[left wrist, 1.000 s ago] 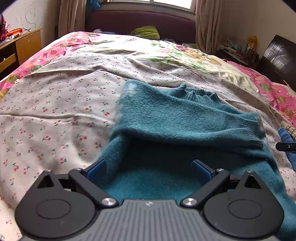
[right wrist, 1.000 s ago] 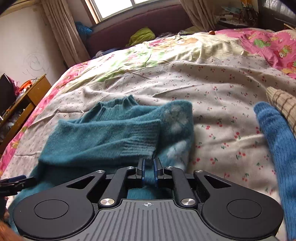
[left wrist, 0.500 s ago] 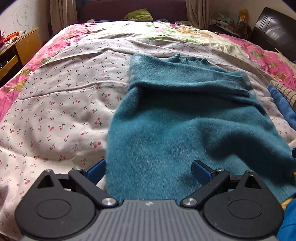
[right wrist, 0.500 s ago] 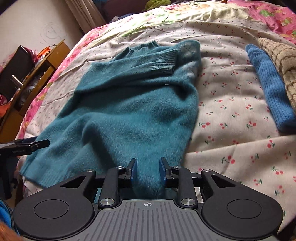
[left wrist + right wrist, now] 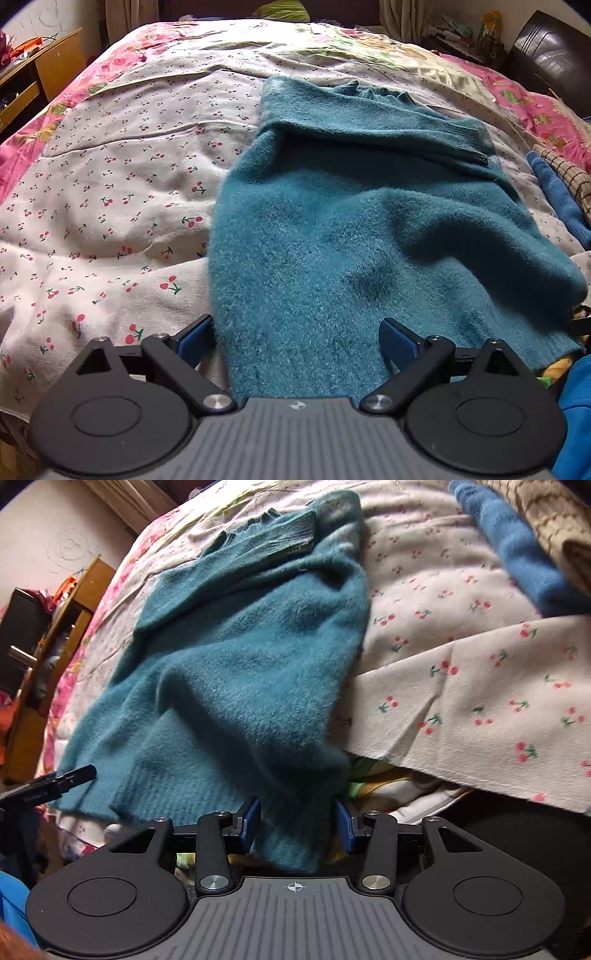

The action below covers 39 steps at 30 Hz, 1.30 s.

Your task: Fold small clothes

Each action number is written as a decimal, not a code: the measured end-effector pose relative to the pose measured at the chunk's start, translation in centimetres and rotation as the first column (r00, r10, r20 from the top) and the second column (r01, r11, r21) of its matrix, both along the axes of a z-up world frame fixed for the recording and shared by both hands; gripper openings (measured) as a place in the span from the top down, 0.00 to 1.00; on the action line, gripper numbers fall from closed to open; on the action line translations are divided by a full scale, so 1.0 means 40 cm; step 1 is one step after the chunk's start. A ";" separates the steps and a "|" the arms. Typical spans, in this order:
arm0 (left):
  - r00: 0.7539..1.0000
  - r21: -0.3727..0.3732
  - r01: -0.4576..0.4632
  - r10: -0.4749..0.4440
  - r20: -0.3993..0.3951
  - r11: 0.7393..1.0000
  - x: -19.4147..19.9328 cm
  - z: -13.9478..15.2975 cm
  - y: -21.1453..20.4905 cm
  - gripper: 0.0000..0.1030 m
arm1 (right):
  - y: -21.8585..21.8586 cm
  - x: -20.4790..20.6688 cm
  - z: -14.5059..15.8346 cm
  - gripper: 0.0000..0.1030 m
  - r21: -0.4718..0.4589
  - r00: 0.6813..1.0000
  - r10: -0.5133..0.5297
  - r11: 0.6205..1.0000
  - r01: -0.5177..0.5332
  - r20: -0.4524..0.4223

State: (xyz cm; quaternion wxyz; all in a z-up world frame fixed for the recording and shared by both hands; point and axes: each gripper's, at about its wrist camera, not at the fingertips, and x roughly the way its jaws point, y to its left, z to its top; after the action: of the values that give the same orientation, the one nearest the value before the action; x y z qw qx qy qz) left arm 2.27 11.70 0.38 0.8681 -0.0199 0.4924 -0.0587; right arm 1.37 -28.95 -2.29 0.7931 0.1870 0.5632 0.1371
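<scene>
My right gripper (image 5: 297, 825) fingers are opening around the teal sweater (image 5: 240, 657) hem, seemingly untouched; left gripper (image 5: 297, 338) fingers wide; bed (image 5: 110, 206) clear leftward.

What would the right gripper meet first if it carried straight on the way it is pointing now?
Most likely the teal sweater: its hem already lies between the right gripper's opening jaws, untouched by the pads, and its body fills the path ahead, though depth is unclear.
</scene>
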 end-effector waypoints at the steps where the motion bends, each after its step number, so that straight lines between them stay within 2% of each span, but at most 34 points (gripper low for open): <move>1: 1.000 -0.002 -0.004 0.004 -0.004 1.000 0.000 0.001 0.004 0.04 | 0.000 0.000 -0.006 0.58 0.005 1.000 -0.010 1.000 0.010 -0.006; 6: 0.999 -0.009 -0.043 0.043 -0.001 0.999 -0.005 0.007 0.019 0.19 | -0.003 0.000 -0.012 0.58 0.016 1.000 -0.004 1.000 0.004 -0.004; 11: 0.999 -0.050 -0.046 0.046 0.008 0.998 -0.017 0.025 0.011 0.44 | -0.007 -0.007 -0.007 0.59 0.017 1.000 -0.015 1.000 0.015 0.000; 14: 0.998 -0.080 -0.060 0.061 0.007 0.995 -0.012 0.021 0.013 0.44 | -0.016 0.004 -0.039 0.58 0.067 0.999 -0.033 0.997 0.036 -0.042; 16: 0.998 -0.082 -0.069 0.069 -0.002 0.994 -0.004 0.005 0.013 0.44 | -0.027 0.013 -0.065 0.58 0.115 0.995 -0.066 0.991 0.075 -0.081; 19: 0.998 -0.069 -0.064 0.064 -0.004 0.996 0.009 -0.003 0.005 0.43 | -0.035 0.018 -0.074 0.58 0.149 0.993 -0.077 0.985 0.090 -0.094; 21: 0.999 -0.047 -0.048 0.048 -0.010 0.998 0.014 -0.004 -0.006 0.43 | -0.036 0.012 -0.066 0.69 0.157 0.994 -0.072 0.984 0.084 -0.079; 22: 0.999 -0.044 -0.048 0.048 -0.010 0.998 0.014 -0.001 -0.007 0.44 | -0.042 0.008 -0.061 0.79 0.176 0.995 -0.076 0.980 0.088 -0.072; 23: 0.999 -0.051 -0.047 0.047 -0.004 0.998 0.014 0.003 -0.007 0.54 | -0.048 0.004 -0.056 0.84 0.200 0.994 -0.086 0.975 0.097 -0.064; 24: 0.999 -0.078 -0.053 0.053 0.001 0.996 0.013 0.008 0.000 0.61 | -0.053 0.000 -0.051 0.86 0.226 0.994 -0.097 0.968 0.107 -0.055; 25: 0.998 -0.112 -0.068 0.069 0.003 0.991 0.015 0.014 0.007 0.71 | -0.062 -0.004 -0.043 0.86 0.256 0.993 -0.107 0.960 0.114 -0.044; 26: 0.996 -0.145 -0.084 0.087 0.009 0.986 0.018 0.020 0.015 0.77 | -0.063 -0.006 -0.033 0.87 0.284 0.993 -0.112 0.952 0.115 -0.028; 31: 0.993 -0.347 -0.106 0.120 0.020 0.932 0.053 0.055 0.036 0.79 | -0.051 0.011 0.055 0.88 0.427 0.987 -0.125 0.901 0.070 0.101; 35: 0.989 -0.507 -0.098 0.140 0.045 0.856 0.105 0.090 0.045 0.79 | -0.063 0.066 0.136 0.89 0.525 0.962 -0.197 0.848 0.070 0.189; 39: 0.979 -0.597 -0.084 0.178 0.101 0.798 0.185 0.138 0.054 0.79 | -0.080 0.152 0.207 0.89 0.572 0.922 -0.289 0.815 0.095 0.259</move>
State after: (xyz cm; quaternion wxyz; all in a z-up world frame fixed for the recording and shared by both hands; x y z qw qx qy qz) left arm 9.68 13.88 5.88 0.8560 -0.3175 0.3795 -0.1495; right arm 7.46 -32.16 5.98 0.7994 0.4369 0.3350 0.2405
